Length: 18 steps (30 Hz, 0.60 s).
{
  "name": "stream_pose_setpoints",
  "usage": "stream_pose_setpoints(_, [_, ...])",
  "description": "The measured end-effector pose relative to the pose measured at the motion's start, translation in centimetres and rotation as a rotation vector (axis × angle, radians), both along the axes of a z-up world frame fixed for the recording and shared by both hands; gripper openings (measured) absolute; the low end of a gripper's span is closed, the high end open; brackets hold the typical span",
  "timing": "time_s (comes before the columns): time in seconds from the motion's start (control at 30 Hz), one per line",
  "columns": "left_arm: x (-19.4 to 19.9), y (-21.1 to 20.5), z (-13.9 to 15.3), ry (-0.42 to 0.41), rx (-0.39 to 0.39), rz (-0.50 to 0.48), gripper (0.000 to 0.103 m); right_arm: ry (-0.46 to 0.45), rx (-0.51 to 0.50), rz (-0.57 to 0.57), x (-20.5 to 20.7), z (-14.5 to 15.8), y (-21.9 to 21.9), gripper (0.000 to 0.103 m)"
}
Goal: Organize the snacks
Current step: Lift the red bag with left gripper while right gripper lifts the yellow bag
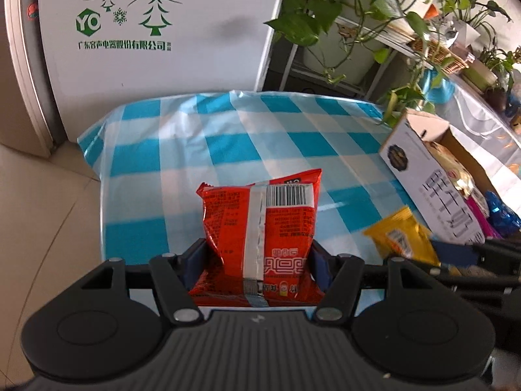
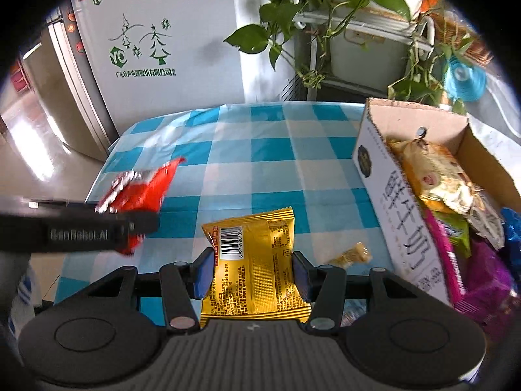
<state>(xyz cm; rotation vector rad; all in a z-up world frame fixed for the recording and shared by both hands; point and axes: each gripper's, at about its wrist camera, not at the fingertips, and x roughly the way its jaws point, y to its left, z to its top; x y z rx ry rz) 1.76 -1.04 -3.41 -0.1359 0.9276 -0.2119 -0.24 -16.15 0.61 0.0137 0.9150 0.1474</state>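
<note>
Bright daylight, fisheye-warped edges, slight motion blur

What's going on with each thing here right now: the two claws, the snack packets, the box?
Left gripper: shut on the red packet.
Red packet: sealed, held above the checked tablecloth.
Right gripper: shut on the yellow packet.
Yellow packet: sealed, held up.
Cardboard box: open on top, several snacks inside.
Small snack piece: loose on the cloth beside the box.

Two close, downward-tilted wrist views sharing the checked table (image 1: 228,137).
</note>
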Motion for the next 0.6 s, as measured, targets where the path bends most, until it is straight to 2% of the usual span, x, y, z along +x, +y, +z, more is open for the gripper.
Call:
stream_pose_setpoints(0.27, [-3.4, -0.7, -0.2, -0.015, -0.009, -0.006, 0.064, -0.011, -0.024, -0.009, -2.2, 0.6, -0.8, 0.057])
stream_pose_setpoints(0.6, [-5.1, -0.9, 0.4, -0.045, -0.032, -0.004, 0.064, -0.010, -0.059, -0.012, -3.8, 0.2, -1.0, 0.057])
